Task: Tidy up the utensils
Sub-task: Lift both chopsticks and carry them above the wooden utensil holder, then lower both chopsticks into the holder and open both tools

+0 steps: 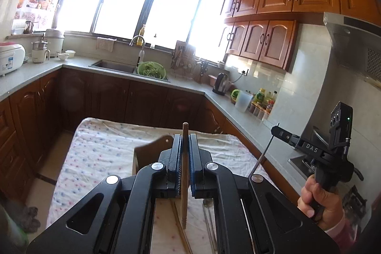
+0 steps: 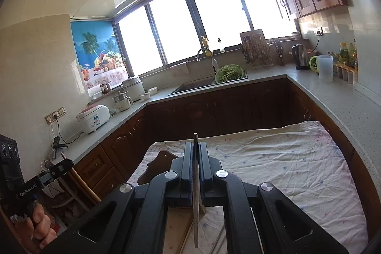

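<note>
1. The left tongs [image 1: 185,156] are gripping a wooden chopstick [image 1: 184,182] upright, raised above the cloth-covered tabletop [image 1: 102,151].
2. The right tongs [image 2: 195,166] are clamping a thin metal chopstick [image 2: 195,206], also standing near vertical, lifted over the same cloth.
3. More utensils, a metal spoon [image 1: 206,202] and other chopsticks [image 1: 181,230], are lying on the tabletop below, beside a wooden holder [image 1: 152,151].
4. Both sticks are pinched at a single narrow point, so either is likely to be pivoting or slipping during carrying.
5. Lowering them tilted risks catching the holder's rim and tipping it.
</note>
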{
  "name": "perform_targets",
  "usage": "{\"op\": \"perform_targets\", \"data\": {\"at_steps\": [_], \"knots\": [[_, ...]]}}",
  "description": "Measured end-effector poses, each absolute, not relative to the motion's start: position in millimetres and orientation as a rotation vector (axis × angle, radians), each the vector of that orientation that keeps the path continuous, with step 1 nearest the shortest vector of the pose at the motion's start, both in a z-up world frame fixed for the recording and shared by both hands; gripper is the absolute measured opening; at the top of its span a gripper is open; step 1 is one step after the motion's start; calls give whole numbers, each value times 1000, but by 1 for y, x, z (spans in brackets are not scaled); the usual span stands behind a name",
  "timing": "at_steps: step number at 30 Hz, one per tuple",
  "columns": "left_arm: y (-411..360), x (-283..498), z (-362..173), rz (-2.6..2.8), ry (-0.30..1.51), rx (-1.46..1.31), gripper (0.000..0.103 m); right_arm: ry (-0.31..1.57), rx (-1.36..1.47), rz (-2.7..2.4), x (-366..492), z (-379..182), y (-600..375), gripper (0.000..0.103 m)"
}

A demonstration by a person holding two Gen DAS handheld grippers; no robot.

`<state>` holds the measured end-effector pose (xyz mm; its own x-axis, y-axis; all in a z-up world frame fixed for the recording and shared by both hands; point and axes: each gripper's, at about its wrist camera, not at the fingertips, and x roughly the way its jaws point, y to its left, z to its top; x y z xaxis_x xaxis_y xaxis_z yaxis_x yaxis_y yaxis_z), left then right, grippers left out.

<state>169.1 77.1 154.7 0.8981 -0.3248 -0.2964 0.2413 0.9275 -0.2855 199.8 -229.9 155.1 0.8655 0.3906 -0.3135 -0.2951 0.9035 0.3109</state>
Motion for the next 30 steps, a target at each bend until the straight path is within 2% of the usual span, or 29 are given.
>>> {"op": "perform_targets", "data": {"at_steps": [6, 12, 25, 30], "knots": [[95, 198, 183, -238, 269, -225, 4, 355, 253, 385, 242, 174, -200, 4], [108, 242, 182, -187, 243, -230, 4, 337, 276, 379, 290, 173, -181, 4], [111, 307, 87, -89, 332, -311, 4, 417, 374, 342, 344, 84, -170, 4], [104, 320, 67, -87, 381, -308, 5, 433, 386, 339, 347, 66, -171, 5]]}}
